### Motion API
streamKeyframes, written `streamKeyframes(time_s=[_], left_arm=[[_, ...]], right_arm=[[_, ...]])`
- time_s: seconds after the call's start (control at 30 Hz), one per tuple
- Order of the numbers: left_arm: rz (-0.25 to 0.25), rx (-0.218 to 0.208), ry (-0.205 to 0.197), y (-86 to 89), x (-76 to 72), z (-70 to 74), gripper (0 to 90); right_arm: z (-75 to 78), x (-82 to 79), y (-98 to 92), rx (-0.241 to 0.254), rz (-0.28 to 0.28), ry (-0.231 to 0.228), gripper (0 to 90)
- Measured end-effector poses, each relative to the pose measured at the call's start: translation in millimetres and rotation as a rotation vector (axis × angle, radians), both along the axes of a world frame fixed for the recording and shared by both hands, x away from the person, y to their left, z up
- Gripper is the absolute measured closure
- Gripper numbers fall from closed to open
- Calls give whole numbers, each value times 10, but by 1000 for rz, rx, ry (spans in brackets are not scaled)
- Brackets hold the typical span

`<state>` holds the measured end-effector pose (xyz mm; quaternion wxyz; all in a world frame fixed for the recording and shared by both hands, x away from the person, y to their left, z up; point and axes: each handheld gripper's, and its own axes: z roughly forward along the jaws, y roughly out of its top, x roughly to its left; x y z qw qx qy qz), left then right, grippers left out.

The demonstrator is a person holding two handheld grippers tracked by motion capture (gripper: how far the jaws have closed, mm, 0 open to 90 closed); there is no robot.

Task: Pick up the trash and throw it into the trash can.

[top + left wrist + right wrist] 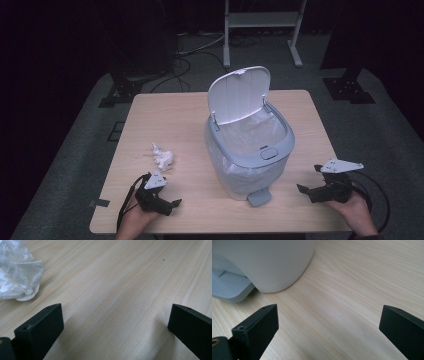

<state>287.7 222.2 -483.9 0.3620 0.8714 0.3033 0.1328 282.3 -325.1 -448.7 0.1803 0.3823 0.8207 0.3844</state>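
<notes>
Your grey plastic pedal bin (248, 150) already stands lid-up and lined. The crumpled white paper wad (163, 157) lies left of it, unbinned. Your left gripper (166, 204) and right gripper (309, 191) gape wide, empty.

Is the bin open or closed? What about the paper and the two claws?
Bin: upright, lined with a bag.
Lid: open, tipped back.
Paper: crumpled, lying on the table, not held.
Left claw: open, empty.
Right claw: open, empty.
</notes>
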Motion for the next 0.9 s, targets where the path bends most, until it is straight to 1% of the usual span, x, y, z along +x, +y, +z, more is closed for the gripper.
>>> streamKeyframes(time_s=[0.2, 0.33, 0.4, 0.47, 0.53, 0.6, 0.73, 0.8, 0.83, 0.9], left_arm=[[0, 0, 0, 0, 0, 0, 0], [0, 0, 0, 0, 0, 0, 0], [0, 0, 0, 0, 0, 0, 0], [0, 0, 0, 0, 0, 0, 0], [0, 0, 0, 0, 0, 0, 0], [0, 0, 0, 0, 0, 0, 0], [-1, 0, 0, 0, 0, 0, 0], [0, 1, 0, -1, -1, 0, 0], [3, 0, 0, -3, -2, 0, 0], [4, 0, 0, -4, -3, 1, 0]], right_arm=[[-74, 13, -1, -20, -3, 24, 16], [-143, 29, -2, -43, -7, 40, 16], [-190, 41, 15, -75, -5, 53, 16], [-202, 42, 23, -75, -6, 60, 16], [-235, 50, 39, -94, -4, 69, 16], [-248, 54, 40, -96, -5, 72, 16], [-319, 75, 32, -113, -4, 98, 4], [-336, 78, 28, -111, -4, 99, 0], [-348, 86, 9, -98, -4, 107, 0], [-351, 87, 4, -94, -3, 107, 0]])
